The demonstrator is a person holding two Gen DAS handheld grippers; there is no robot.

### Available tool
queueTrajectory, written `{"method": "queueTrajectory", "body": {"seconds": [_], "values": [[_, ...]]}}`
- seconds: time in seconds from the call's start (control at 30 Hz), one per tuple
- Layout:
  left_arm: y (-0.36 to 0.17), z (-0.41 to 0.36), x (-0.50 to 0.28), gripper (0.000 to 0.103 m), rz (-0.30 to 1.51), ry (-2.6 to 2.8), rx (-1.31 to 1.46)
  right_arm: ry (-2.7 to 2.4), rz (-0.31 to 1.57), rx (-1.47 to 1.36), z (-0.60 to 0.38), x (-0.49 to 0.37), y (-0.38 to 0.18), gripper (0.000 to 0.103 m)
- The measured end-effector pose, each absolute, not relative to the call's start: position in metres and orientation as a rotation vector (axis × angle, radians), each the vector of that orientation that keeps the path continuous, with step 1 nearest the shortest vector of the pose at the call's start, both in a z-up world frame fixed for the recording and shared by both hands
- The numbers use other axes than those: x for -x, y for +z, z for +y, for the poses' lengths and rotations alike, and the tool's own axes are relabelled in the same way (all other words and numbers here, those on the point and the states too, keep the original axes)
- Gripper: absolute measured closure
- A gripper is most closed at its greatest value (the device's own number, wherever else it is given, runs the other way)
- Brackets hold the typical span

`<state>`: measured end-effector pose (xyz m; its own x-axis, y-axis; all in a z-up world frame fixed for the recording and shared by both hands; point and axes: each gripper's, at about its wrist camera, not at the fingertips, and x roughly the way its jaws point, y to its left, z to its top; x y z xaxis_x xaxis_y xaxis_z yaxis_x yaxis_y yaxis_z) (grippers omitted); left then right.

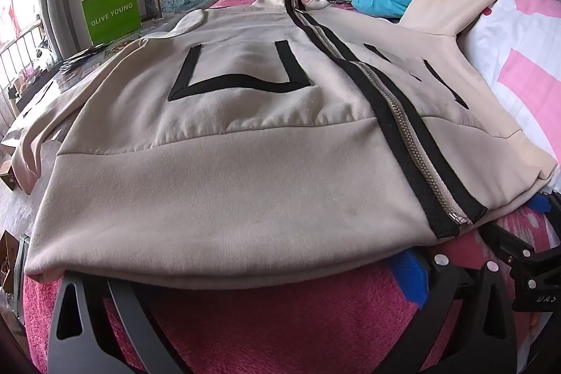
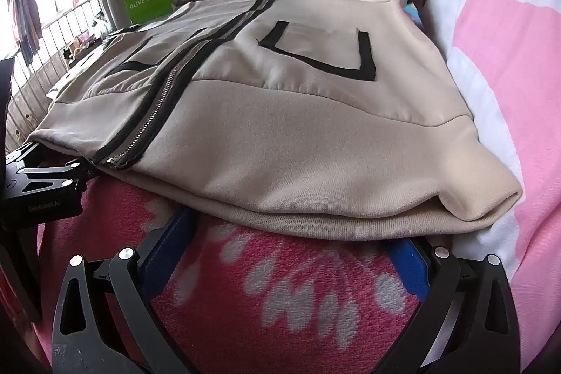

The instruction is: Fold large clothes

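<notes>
I have the jacket [image 1: 217, 163] laid flat on the pink blanket [image 1: 280, 321], front up, zipped, its hem nearest me and its collar at the far end. The zipper [image 1: 413, 142] runs up the middle between two black-trimmed pockets. One sleeve hangs off the left edge; the other climbs the pink-and-white quilt [image 2: 491, 76] on the right.

My left gripper [image 1: 245, 283] sits at the hem left of the zipper, jaws spread wide, tips slid just under the hem edge with nothing pinched. My right gripper [image 2: 291, 251] does the same on the right half, also wide open and holding nothing. The two are close beside each other.

I judge this as the start of a fold: both claws set at the hem, ready to take it. Next I would need to close each on both layers of the hem together, then lift evenly and carry it toward the collar, keeping the zipper straight; the loose sleeves probably want tucking in first.

Far left, a green bag [image 1: 112, 13] reads "OLIVE YOUNG". Small lettering on the gripper bodies is too blurred to read.
</notes>
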<state>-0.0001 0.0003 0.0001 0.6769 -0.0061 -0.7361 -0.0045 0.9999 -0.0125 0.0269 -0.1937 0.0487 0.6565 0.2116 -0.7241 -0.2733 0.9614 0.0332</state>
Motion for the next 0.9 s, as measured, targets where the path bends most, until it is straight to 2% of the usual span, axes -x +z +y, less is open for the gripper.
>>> {"method": "queueTrajectory", "body": {"seconds": [0.9], "values": [[0.0000,-0.0011,-0.0014,0.004,0.840,0.001,0.011,0.279,0.810,0.075,-0.1958,-0.0256,0.0503,0.007]]}}
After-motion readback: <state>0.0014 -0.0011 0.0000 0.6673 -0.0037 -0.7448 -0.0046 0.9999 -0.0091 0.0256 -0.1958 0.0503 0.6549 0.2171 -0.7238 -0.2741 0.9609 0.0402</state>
